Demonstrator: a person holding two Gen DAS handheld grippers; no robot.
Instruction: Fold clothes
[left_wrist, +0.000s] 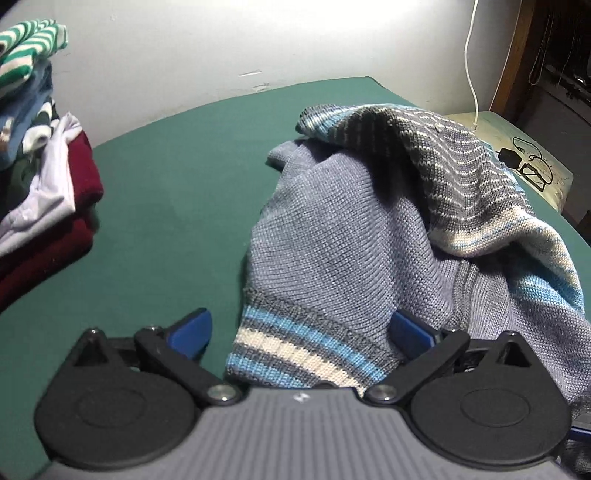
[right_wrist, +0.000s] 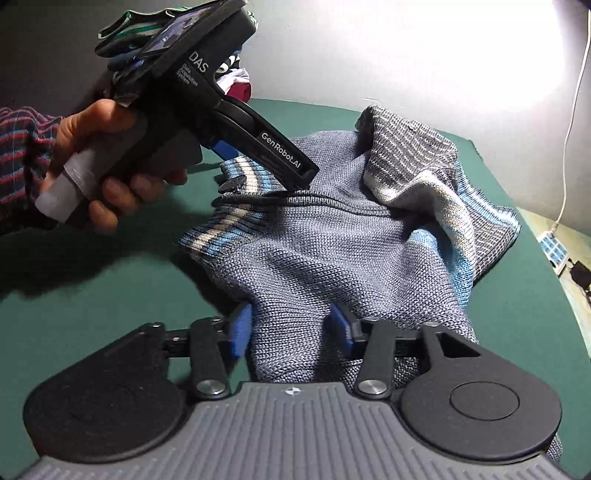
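A grey-blue knitted sweater (left_wrist: 332, 240) with blue and white striped trim lies crumpled on the green table (left_wrist: 166, 203). My left gripper (left_wrist: 301, 332) stands wide open over a striped cuff, which lies between its blue pads (left_wrist: 192, 332) without being squeezed. In the right wrist view the same sweater (right_wrist: 314, 251) spreads ahead, and my right gripper (right_wrist: 291, 328) is shut on a bunched fold of its plain knit near edge. A hand (right_wrist: 110, 177) holds the left gripper (right_wrist: 266, 166) tilted down onto the striped part at the sweater's far left.
A stack of folded clothes (left_wrist: 44, 166), dark red, white, blue and green-striped, stands at the table's left; it shows behind the left gripper in the right wrist view (right_wrist: 236, 81). A white cable (left_wrist: 469, 74) hangs down the wall to a charger (left_wrist: 509, 155) beyond the table's right edge.
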